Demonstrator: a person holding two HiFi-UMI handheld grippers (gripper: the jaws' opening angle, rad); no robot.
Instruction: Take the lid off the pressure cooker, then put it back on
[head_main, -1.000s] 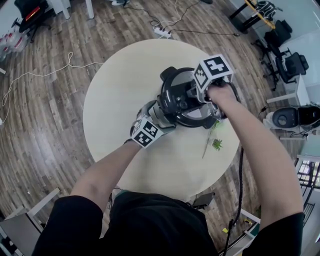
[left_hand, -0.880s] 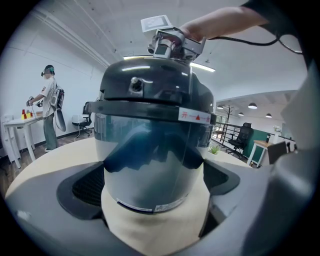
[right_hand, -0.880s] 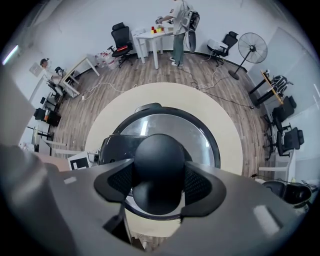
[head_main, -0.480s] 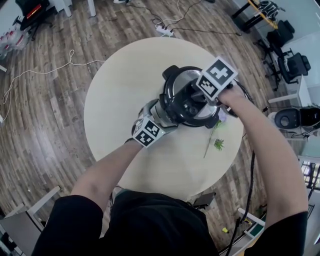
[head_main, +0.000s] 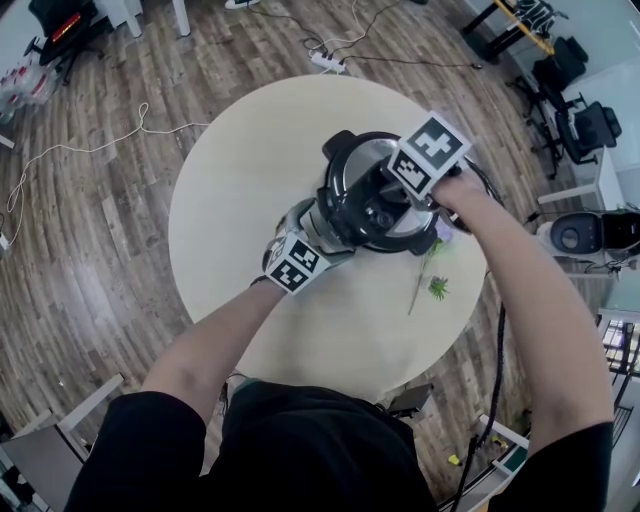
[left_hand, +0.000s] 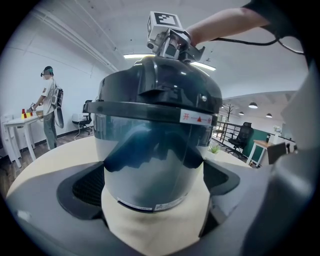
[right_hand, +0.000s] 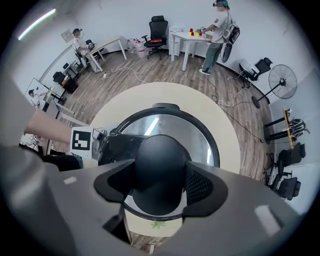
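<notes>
The pressure cooker (head_main: 352, 200) stands on the round table (head_main: 240, 200), its black lid (left_hand: 160, 85) seated on the steel body (left_hand: 150, 160). My left gripper (head_main: 325, 228) reaches in level from the near left. Its jaws clasp the body low down, and the pads (left_hand: 87, 185) press its sides. My right gripper (head_main: 388, 205) points straight down over the lid. In the right gripper view it (right_hand: 160, 182) is shut on the round black knob (right_hand: 159, 167) at the lid's centre. The left gripper view shows the right gripper (left_hand: 172, 42) atop the lid.
A green sprig (head_main: 432, 285) lies on the table right of the cooker. A power strip (head_main: 325, 63) and cables trail on the wood floor beyond. A person (right_hand: 217, 35) stands at a white desk far off, with office chairs (right_hand: 157, 30) and a fan (right_hand: 282, 82) nearby.
My right gripper has rolled about its own axis on the knob, its marker cube turning and the hand swinging right. The left gripper and the cooker body stayed put.
</notes>
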